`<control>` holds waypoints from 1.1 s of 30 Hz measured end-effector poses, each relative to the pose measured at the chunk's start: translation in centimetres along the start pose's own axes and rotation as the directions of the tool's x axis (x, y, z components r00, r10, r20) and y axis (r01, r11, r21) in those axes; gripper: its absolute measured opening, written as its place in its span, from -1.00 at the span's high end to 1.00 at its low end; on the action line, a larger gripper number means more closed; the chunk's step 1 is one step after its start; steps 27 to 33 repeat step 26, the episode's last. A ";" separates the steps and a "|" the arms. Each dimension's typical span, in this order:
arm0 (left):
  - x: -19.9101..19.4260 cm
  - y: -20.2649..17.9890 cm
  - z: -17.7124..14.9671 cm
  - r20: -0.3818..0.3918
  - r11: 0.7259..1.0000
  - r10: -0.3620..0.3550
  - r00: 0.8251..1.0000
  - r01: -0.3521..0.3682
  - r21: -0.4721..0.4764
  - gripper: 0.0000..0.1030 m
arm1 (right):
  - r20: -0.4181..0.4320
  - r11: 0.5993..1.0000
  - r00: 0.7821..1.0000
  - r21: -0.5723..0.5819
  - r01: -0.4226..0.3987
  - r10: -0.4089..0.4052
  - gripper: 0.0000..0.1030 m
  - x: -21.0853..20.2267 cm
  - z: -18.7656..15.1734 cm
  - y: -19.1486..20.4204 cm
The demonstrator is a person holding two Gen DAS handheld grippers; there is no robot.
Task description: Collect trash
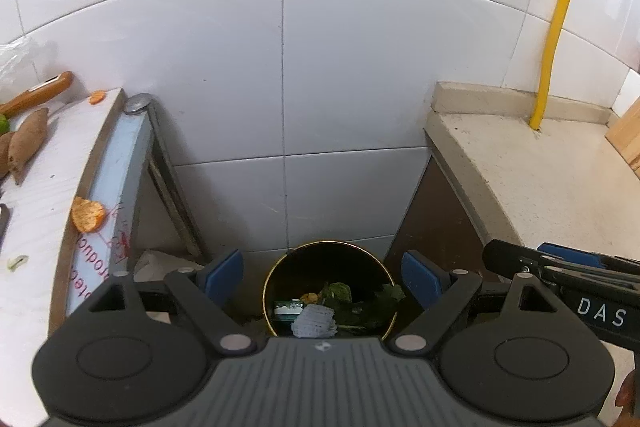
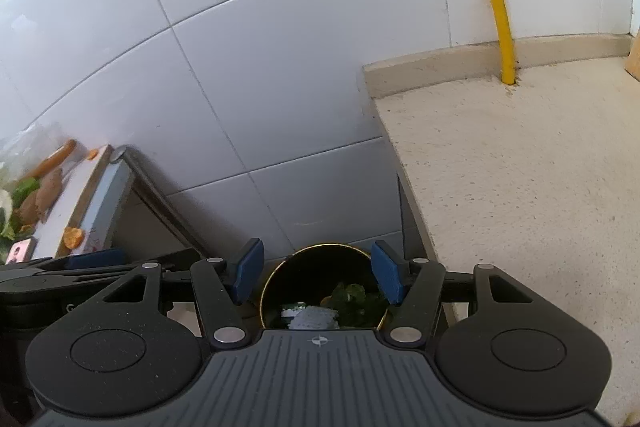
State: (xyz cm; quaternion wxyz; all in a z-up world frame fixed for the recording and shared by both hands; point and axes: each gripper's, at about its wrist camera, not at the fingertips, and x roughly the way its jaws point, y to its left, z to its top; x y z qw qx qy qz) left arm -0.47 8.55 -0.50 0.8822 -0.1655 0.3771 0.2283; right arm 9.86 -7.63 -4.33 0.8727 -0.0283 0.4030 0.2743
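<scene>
1. Done: the bin [image 1: 330, 291], low on the floor between the two counters, already holds green leaves [image 1: 360, 301], a small carton and a grey scrap.
2. The left gripper [image 1: 322, 277] and right gripper [image 2: 316, 273] both stand apart and empty above it.
3. Left: orange peel [image 1: 87, 214] on the left table [image 1: 36, 211], perhaps smaller bits too.

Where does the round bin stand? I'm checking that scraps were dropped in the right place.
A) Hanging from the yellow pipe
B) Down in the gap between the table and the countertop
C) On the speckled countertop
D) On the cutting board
B: the bin sits low against the tiled wall, between the table and the countertop.
</scene>
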 end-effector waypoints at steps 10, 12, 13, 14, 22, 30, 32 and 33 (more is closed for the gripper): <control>-1.3 -0.1 -0.9 0.018 1.000 0.024 1.000 -0.024 -0.011 -0.58 | -0.002 1.000 1.000 -0.020 -0.014 0.014 -0.30 -0.9 -0.6 0.5; -1.6 -0.1 -1.0 0.017 1.000 0.028 0.999 -0.028 -0.013 -0.58 | -0.003 1.000 1.000 -0.023 -0.015 0.015 -0.30 -1.0 -0.6 0.5; -1.6 -0.1 -1.1 0.017 0.999 0.029 0.999 -0.029 -0.014 -0.58 | -0.003 1.000 1.000 -0.025 -0.017 0.017 -0.30 -1.1 -0.6 0.6; -1.7 -0.1 -1.1 0.018 0.999 0.031 0.999 -0.031 -0.015 -0.58 | -0.004 0.999 1.000 -0.028 -0.018 0.018 -0.30 -1.2 -0.7 0.6; -2.1 -0.4 -1.3 0.023 0.999 0.037 0.999 -0.037 -0.012 -0.58 | -0.001 0.999 1.000 -0.034 -0.023 0.022 -0.30 -1.6 -0.9 0.6; -2.0 -0.5 -1.4 0.018 0.999 0.037 0.999 -0.036 -0.011 -0.58 | -0.003 0.999 1.000 -0.033 -0.021 0.021 -0.30 -1.7 -0.9 0.5; -2.0 -0.5 -1.4 0.018 0.999 0.037 0.999 -0.036 -0.011 -0.58 | -0.003 0.999 1.000 -0.033 -0.021 0.021 -0.30 -1.7 -0.9 0.5; -2.0 -0.5 -1.4 0.018 0.999 0.037 0.999 -0.036 -0.011 -0.58 | -0.003 0.999 1.000 -0.033 -0.021 0.021 -0.30 -1.7 -0.9 0.5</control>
